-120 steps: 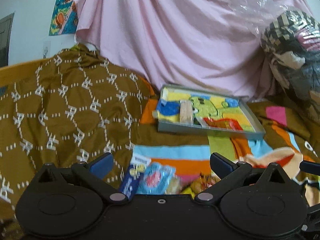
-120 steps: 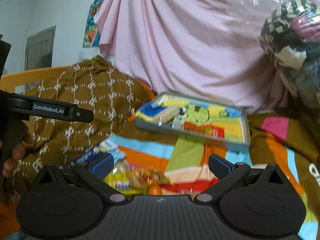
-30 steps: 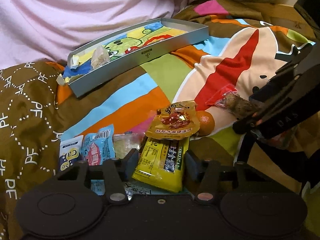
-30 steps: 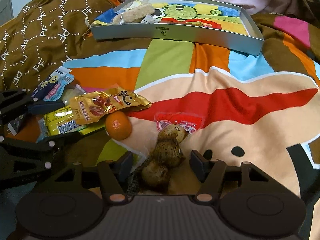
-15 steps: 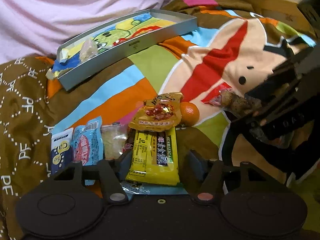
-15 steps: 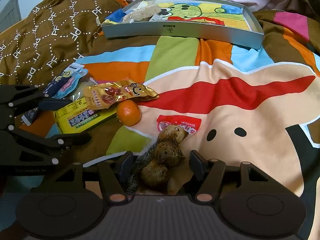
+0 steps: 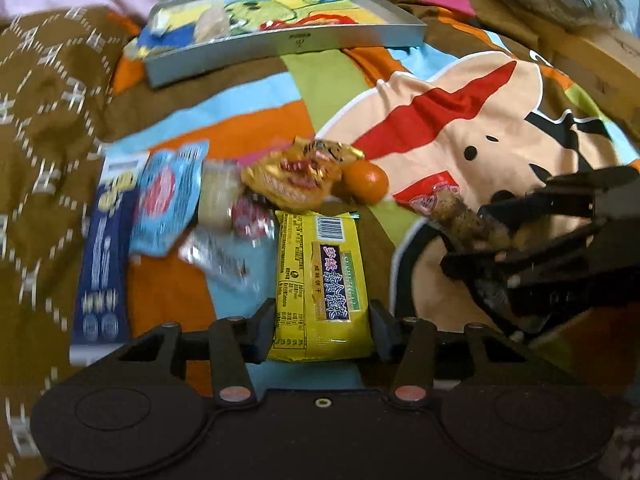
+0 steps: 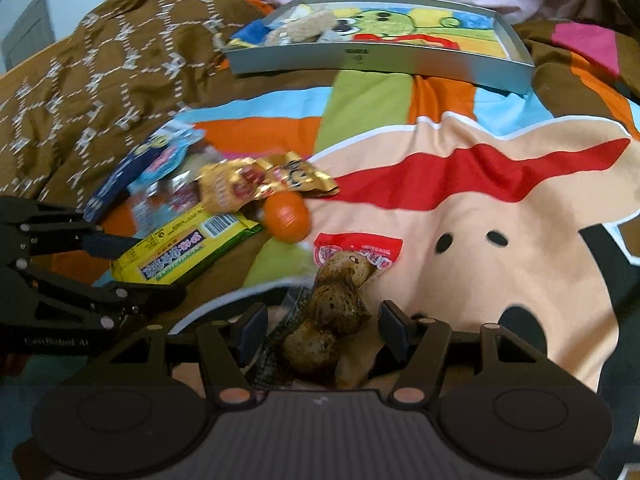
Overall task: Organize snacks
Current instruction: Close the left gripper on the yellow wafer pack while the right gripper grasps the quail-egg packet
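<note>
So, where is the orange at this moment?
The orange lies on the blanket in the left wrist view, right of the gold packet, touching it, above the yellow packet; the right wrist view shows it center-left.

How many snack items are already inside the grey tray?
2 that I can make out, both at the left end of the shallow grey tray: a pale clear-wrapped biscuit and a small white packet. Others may be hidden.

Small packets point(image 7: 224, 224) motion-blurred, unreadable
</note>
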`<state>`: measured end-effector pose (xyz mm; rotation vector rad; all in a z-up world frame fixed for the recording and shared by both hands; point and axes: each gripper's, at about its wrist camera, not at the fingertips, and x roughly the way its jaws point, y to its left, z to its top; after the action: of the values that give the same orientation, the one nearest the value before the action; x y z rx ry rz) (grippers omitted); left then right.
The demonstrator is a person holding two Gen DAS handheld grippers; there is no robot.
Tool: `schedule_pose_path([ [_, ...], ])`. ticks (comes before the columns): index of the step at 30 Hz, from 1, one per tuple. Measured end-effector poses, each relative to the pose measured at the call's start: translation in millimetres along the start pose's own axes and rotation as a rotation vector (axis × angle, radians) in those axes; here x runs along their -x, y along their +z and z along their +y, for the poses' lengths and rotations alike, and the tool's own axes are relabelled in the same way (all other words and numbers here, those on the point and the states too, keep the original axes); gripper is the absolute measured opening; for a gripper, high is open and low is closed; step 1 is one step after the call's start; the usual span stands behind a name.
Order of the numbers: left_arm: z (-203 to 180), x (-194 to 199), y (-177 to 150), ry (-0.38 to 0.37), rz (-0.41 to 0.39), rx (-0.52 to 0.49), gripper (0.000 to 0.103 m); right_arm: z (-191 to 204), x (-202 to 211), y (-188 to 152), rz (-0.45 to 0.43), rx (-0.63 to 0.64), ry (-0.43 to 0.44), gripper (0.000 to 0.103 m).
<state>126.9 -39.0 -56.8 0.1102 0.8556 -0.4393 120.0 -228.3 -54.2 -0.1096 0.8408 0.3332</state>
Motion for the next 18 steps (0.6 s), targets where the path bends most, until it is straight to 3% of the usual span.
schedule_pose_path([
  [5, -8.5, 3.6, -9.3, 0.023, -0.013, -0.004, 0.06, 13.9, 11.6, -13.5, -0.005, 0.091, 0.013, 0.069],
  [10, -11.9, -5.5, -6.7, 0.032, -0.031, -0.045, 0.068, 12.5, 9.2, -11.1, -0.008, 0.071, -0.008, 0.076],
  [15, -10.4, -13.7, -2.3, 0.034, -0.038, -0.057, 0.065, 12.1, -0.4, -16.0, 0.001, 0.056, -0.021, 0.076],
  [18, -9.0, -14.4, 0.5, 0.028, -0.039, -0.056, 0.052, 17.6, 0.9, -19.7, -0.01, 0.088, -0.024, 0.062],
])
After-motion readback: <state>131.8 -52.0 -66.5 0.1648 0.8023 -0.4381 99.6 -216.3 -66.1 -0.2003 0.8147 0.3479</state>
